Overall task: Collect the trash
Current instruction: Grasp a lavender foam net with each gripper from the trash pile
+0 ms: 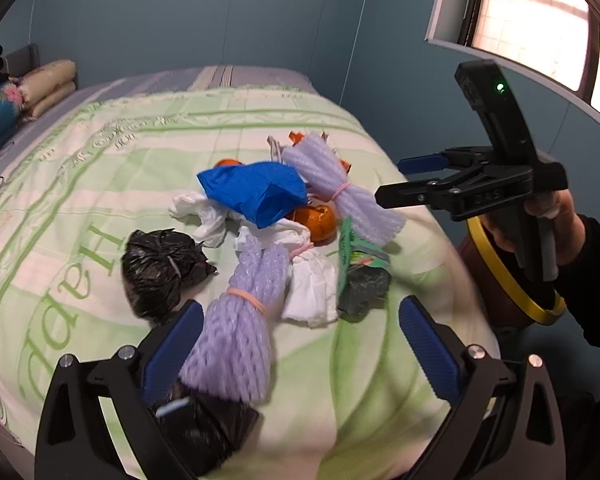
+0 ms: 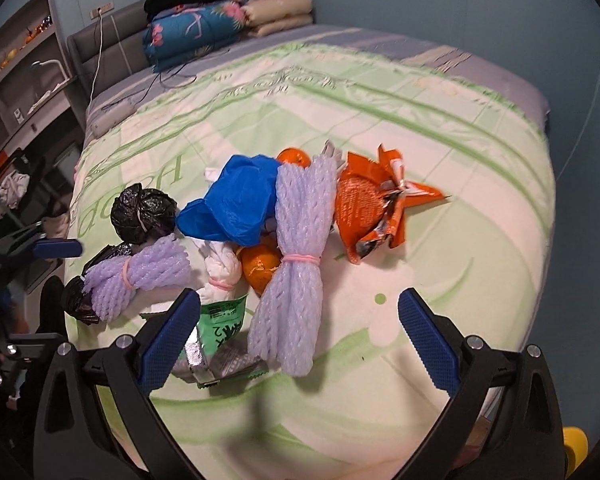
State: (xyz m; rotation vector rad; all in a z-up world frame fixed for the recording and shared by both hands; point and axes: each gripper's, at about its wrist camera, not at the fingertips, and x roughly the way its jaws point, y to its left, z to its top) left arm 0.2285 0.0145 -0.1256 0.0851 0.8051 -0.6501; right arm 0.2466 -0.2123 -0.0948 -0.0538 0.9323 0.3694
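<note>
A pile of trash lies on the green-and-cream bedspread (image 1: 80, 184): a blue plastic bag (image 1: 256, 192), a black bag ball (image 1: 160, 268), white tissues (image 1: 312, 288), orange peel (image 1: 318, 222), a green wrapper (image 1: 356, 256) and an orange snack wrapper (image 2: 368, 204). My left gripper (image 1: 300, 350) is open low over the bed, one purple foam net bundle (image 1: 232, 340) lying beside its left finger. My right gripper (image 2: 300, 340) is open too, hovering above a second purple foam bundle (image 2: 296, 276). In the left wrist view the right gripper (image 1: 396, 180) hangs over the bed's right edge.
A brown bin with a yellow rim (image 1: 512, 280) stands off the bed's right side, behind the hand holding the right gripper. Folded quilts (image 2: 204, 28) lie at the headboard, a cable (image 2: 156, 80) trails across the sheet, and shelves (image 2: 24, 60) stand at the far left.
</note>
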